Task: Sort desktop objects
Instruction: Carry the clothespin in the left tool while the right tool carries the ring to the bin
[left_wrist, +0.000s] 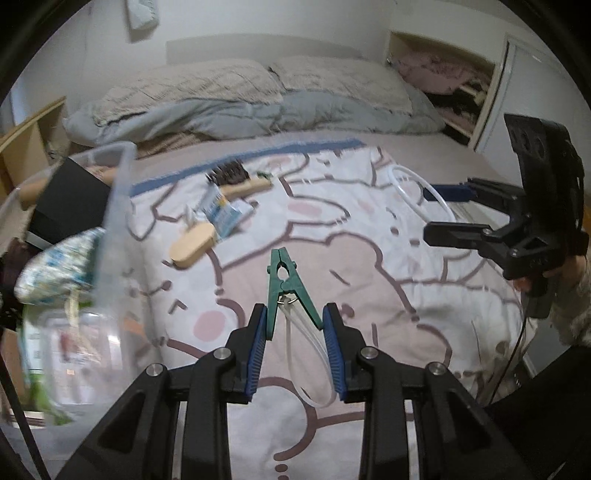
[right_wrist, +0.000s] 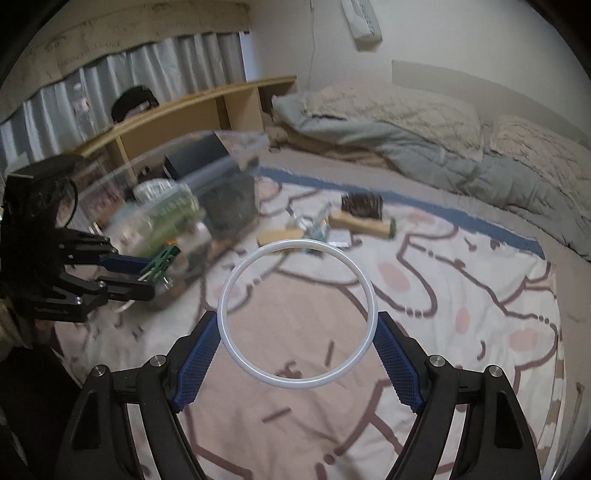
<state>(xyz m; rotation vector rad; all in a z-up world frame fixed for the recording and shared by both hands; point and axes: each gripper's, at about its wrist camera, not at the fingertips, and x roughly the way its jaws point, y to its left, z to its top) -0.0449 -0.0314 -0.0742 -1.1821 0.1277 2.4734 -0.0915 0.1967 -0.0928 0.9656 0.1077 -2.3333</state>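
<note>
Blanket (right_wrist: 461, 280) lies open below: left jaws clamp green clip (left_wrist: 286, 291), right jaws clamp white ring (right_wrist: 297, 314).

Green clothespin (left_wrist: 286, 286): plastic, metal spring, tip pointing away, its two handle legs pinched between blue pads. White ring (right_wrist: 296, 314): thin, round, translucent, held across its width, lifted clear of the cartoon-print blanket (right_wrist: 461, 295). Wooden brush (left_wrist: 240, 181) lying flat farther back.
</note>
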